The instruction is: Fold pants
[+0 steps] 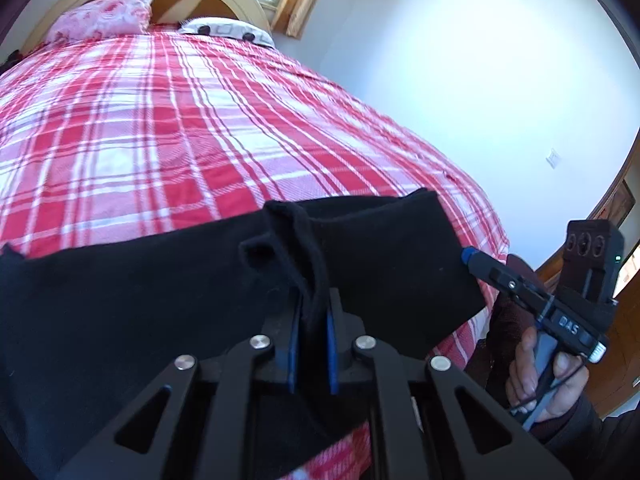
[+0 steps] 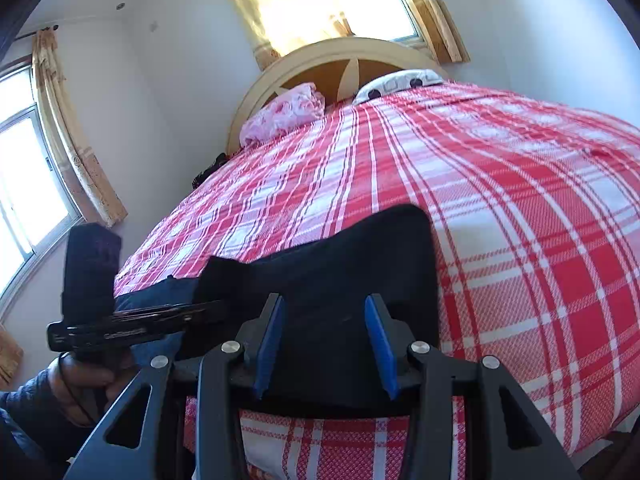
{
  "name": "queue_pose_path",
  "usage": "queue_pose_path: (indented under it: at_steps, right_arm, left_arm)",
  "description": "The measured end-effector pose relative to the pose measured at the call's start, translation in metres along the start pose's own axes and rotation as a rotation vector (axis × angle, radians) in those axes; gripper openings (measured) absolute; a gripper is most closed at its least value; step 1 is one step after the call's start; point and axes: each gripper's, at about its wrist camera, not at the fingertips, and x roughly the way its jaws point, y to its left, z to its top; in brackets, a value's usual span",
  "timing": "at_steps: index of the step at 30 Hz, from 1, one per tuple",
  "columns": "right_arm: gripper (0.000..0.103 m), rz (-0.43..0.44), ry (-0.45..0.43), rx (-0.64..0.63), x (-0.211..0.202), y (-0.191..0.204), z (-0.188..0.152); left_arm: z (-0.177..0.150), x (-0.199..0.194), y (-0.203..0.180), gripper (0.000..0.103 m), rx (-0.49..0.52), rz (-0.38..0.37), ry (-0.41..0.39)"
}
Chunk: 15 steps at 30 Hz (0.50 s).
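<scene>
Black pants [image 1: 380, 248] lie folded across the near end of a bed with a red and white plaid cover [image 1: 180, 128]. My left gripper [image 1: 314, 312] is shut on a bunched fold of the black cloth near its upper edge. My right gripper [image 2: 326, 312] is open, its blue pads either side of the pants [image 2: 352, 264] at their right end, not pinching. In the left wrist view the right gripper [image 1: 466, 256] touches the pants' right edge. In the right wrist view the left gripper [image 2: 216, 308] reaches into the cloth from the left.
A pink pillow [image 1: 104, 16] and a white spotted pillow [image 1: 228, 30] lie by the wooden headboard [image 2: 340, 60]. Curtained windows [image 2: 24, 184] are on the left wall and behind the bed. A white wall [image 1: 480, 80] runs along the bed's right side.
</scene>
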Motion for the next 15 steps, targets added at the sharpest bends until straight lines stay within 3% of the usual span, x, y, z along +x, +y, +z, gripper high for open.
queue_pose_path:
  at_steps: [7,12,15]
  right_arm:
    - [0.045,0.025,-0.017,-0.025,0.001,0.010,-0.002]
    - [0.046,0.013,0.047,-0.079,0.017,0.021,-0.009]
    - [0.047,0.001,0.086,-0.096,0.028,0.022,-0.014]
  left_arm:
    - [-0.004,-0.026,0.030,0.012,-0.066,0.054,-0.048]
    - [-0.008,-0.020,0.051,0.012,-0.119,0.061,-0.019]
    - [-0.013,-0.014,0.047,0.012,-0.091,0.084,-0.011]
